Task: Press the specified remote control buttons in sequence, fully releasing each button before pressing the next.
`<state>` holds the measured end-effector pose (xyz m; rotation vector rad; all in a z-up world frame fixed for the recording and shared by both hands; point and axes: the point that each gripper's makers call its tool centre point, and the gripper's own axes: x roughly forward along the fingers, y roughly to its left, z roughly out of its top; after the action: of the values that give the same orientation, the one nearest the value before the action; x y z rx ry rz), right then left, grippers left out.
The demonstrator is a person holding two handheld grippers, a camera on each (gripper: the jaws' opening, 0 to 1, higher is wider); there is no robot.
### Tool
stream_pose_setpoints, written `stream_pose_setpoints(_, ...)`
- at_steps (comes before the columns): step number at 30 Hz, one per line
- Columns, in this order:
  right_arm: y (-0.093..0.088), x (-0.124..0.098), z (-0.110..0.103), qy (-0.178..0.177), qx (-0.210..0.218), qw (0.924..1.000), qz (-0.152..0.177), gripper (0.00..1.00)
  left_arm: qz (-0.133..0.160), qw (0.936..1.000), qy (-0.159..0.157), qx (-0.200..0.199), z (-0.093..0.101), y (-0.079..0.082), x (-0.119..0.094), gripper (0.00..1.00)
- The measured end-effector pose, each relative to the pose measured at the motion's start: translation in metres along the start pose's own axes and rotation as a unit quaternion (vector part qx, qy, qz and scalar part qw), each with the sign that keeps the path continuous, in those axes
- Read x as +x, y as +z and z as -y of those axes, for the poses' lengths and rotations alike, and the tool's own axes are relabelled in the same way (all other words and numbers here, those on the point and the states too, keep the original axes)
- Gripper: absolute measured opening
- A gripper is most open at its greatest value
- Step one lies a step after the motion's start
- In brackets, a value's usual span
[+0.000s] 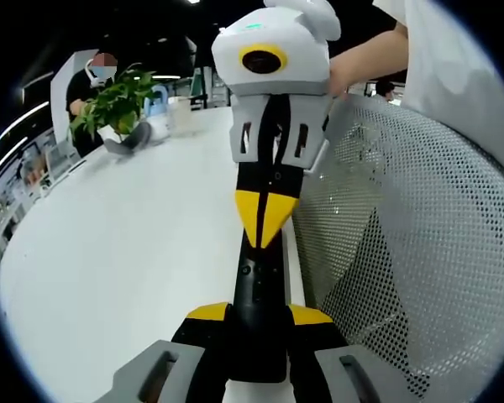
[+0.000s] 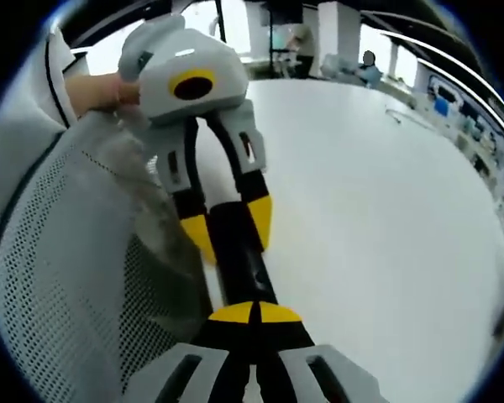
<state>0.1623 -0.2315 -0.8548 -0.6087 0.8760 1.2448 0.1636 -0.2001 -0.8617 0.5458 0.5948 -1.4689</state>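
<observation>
White desk (image 1: 109, 277) spreads beyond both tongs, a mesh chair back (image 1: 420, 252) beside them. Left tongs (image 1: 258, 315) clamp the near end of the black remote (image 1: 259, 285) — right tongs (image 2: 254, 312), jaws together, touch its buttons. A press seems under way; next comes a full release.

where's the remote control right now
The black remote control sits over the white table's edge, clamped between the left gripper's jaws, while the right gripper presses its closed tips onto its top, beside the mesh chair back.
</observation>
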Motion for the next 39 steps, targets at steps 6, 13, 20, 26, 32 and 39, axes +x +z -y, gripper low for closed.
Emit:
stream_pose_setpoints(6, 0.0, 0.001, 0.001, -0.003, -0.006, 0.9993, -0.036, 0.0, 0.0, 1.0, 0.0, 0.0, 0.0, 0.0, 0.0, 0.25)
stream_pose_setpoints(13, -0.001, 0.002, 0.001, -0.009, -0.028, 0.9971, -0.069, 0.0, -0.001, 1.0, 0.0, 0.001, 0.0, 0.0, 0.0, 0.25)
stream_pose_setpoints(20, -0.001, -0.001, 0.002, -0.009, 0.024, 0.9996, -0.014, 0.0, -0.002, 1.0, 0.0, 0.0, 0.001, 0.0, 0.0, 0.25)
stream_pose_setpoints(26, -0.001, -0.002, -0.001, -0.02, -0.011, 0.9997, 0.009, 0.0, -0.001, 1.0, 0.001, -0.001, 0.001, 0.001, 0.0, 0.25)
stream_pose_setpoints(32, 0.008, -0.001, -0.002, -0.013, -0.006, 0.9997, 0.018, 0.0, -0.001, 1.0, 0.002, -0.001, 0.001, 0.001, 0.0, 0.25)
stream_pose_setpoints(39, 0.006, 0.004, -0.004, -0.009, -0.017, 0.9998, 0.006, 0.0, -0.002, 1.0, 0.002, -0.001, 0.001, 0.001, 0.0, 0.25)
